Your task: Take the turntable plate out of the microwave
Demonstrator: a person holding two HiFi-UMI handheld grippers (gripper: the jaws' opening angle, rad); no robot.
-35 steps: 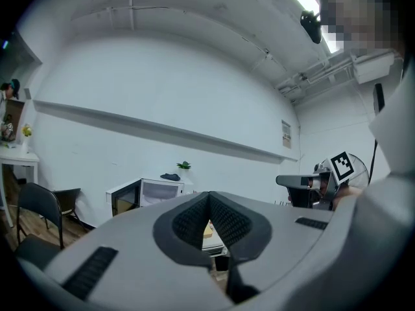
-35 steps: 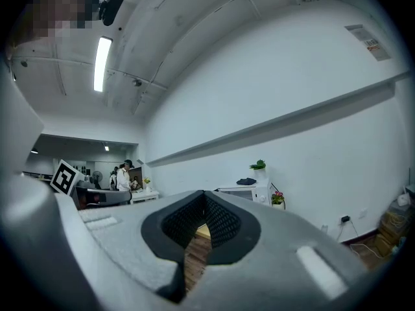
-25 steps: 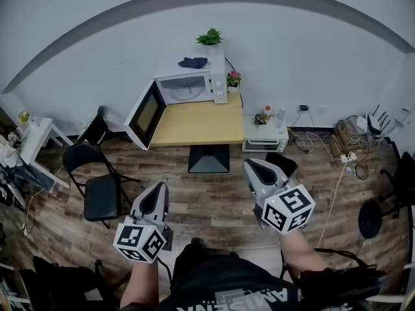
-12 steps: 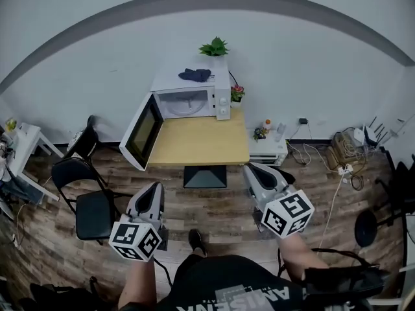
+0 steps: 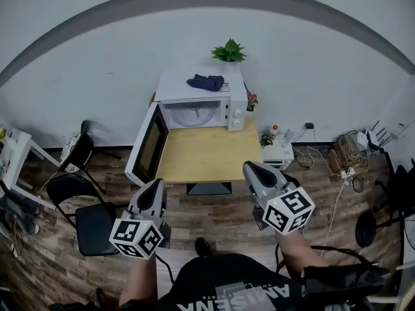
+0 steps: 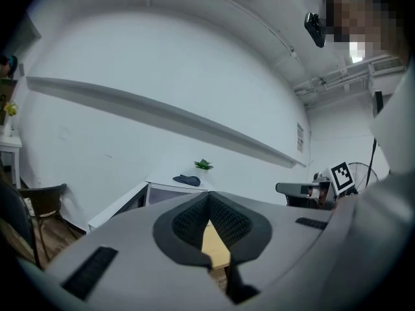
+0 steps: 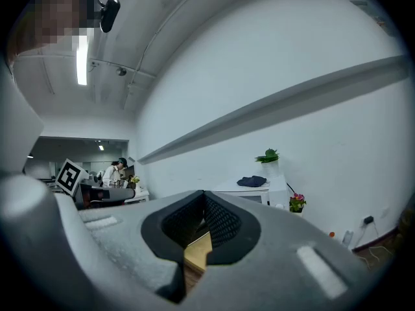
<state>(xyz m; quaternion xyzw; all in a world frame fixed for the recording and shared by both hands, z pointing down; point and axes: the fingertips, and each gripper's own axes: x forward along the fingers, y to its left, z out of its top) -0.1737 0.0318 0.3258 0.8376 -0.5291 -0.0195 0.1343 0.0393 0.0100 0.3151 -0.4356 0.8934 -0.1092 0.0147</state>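
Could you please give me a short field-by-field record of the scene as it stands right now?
microwave: at the far end of the table
door: swung wide open, hinged at the left
turntable plate: inside the cavity, untouched
on top of microwave: dark cloth; potted plant at the back right
left claw: shut, empty, short of the table
right claw: shut, empty, short of the table
floor, left side: black chair
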